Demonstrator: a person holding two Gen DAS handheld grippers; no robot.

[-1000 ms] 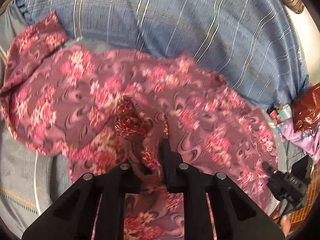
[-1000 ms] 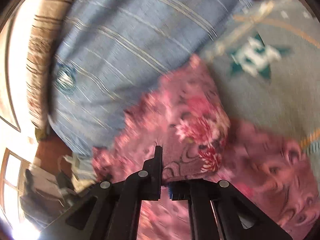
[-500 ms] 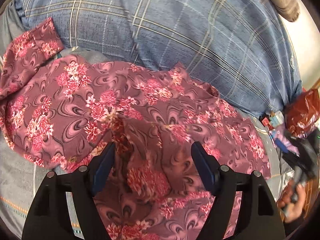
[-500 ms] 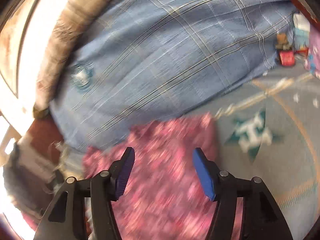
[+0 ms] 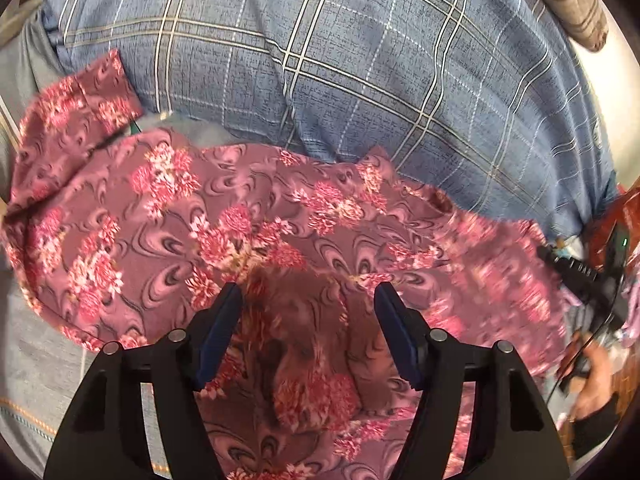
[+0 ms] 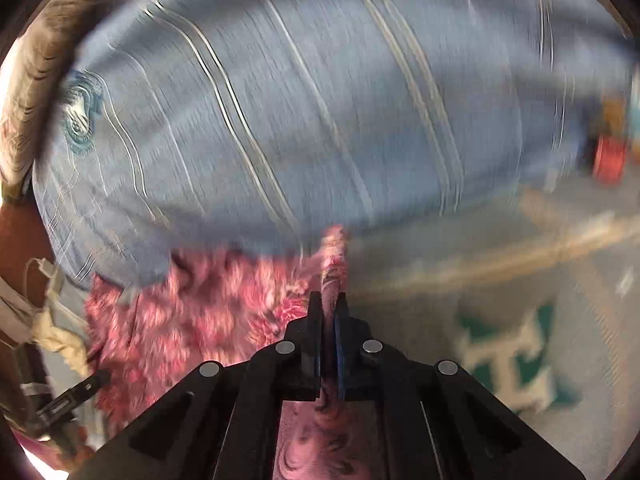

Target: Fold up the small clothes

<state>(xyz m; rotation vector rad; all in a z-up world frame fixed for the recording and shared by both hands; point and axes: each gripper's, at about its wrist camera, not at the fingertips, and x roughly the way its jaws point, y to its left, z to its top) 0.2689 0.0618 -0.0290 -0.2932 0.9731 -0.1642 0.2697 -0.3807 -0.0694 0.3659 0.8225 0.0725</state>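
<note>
A pink floral garment (image 5: 248, 224) lies spread on the grey bedsheet (image 5: 36, 360), one sleeve reaching to the upper left. My left gripper (image 5: 308, 300) is open just above a bunched fold of it, its blue pads (image 5: 218, 336) apart and holding nothing. In the blurred right wrist view, my right gripper (image 6: 329, 312) is shut on an edge of the same garment (image 6: 192, 320), and a strip of cloth stands up between its fingers. The right gripper also shows at the far right of the left wrist view (image 5: 580, 276).
A big blue plaid pillow (image 5: 360, 68) lies right behind the garment and also shows in the right wrist view (image 6: 320, 100). A brown patterned cushion (image 5: 568, 4) is at the top right. Small red items (image 6: 608, 156) and a teal print (image 6: 516, 364) are on the sheet.
My left gripper let go of the garment's fold, opened and stayed above it. My right gripper opened half a second ago and has now shut on the garment's edge while moving fast.
</note>
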